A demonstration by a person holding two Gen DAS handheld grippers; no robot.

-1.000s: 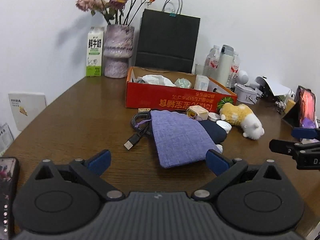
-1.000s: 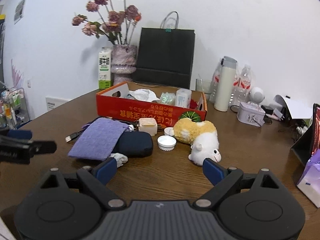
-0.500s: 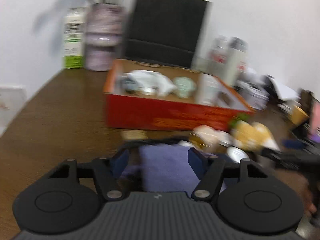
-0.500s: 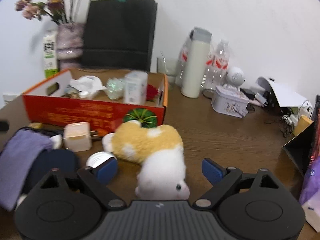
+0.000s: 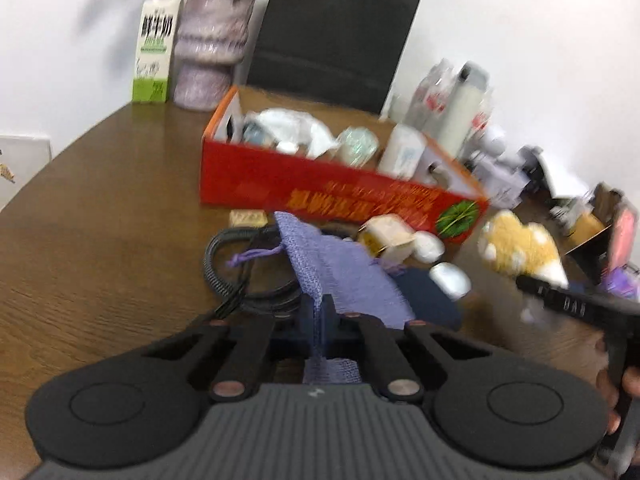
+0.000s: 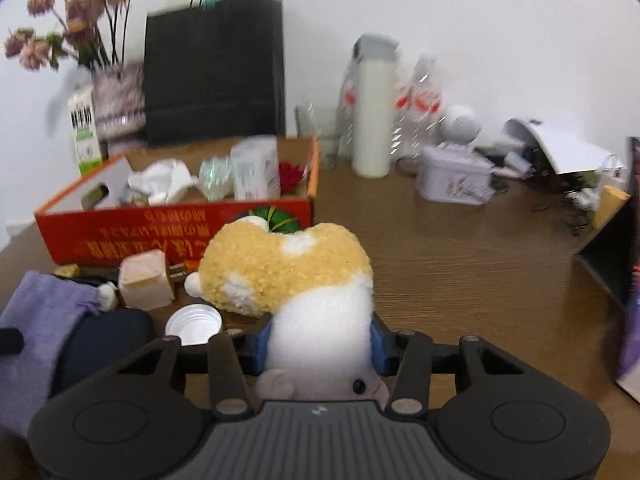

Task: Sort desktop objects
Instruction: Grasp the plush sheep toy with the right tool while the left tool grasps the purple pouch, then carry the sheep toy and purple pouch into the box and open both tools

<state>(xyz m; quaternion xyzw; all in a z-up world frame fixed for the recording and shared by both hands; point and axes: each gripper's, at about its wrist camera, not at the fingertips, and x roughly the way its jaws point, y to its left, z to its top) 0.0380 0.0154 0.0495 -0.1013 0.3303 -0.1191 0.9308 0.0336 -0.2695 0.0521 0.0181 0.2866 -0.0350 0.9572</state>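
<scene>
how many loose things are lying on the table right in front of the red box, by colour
purple: 1, the pouch
dark navy: 1, the case
black: 1, the coiled cable
yellow and white: 1, the plush toy
white: 1, the bottle cap
beige: 1, the charger plug
total: 6

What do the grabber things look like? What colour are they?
Both are alike. The left gripper and right gripper have black link arms with round silver and coppery pivot pins, two big black round discs, and a grey ribbed body with a tiny white logo. The fingertips carry blue pads. White letters mark the right gripper's side in the left view.
</scene>
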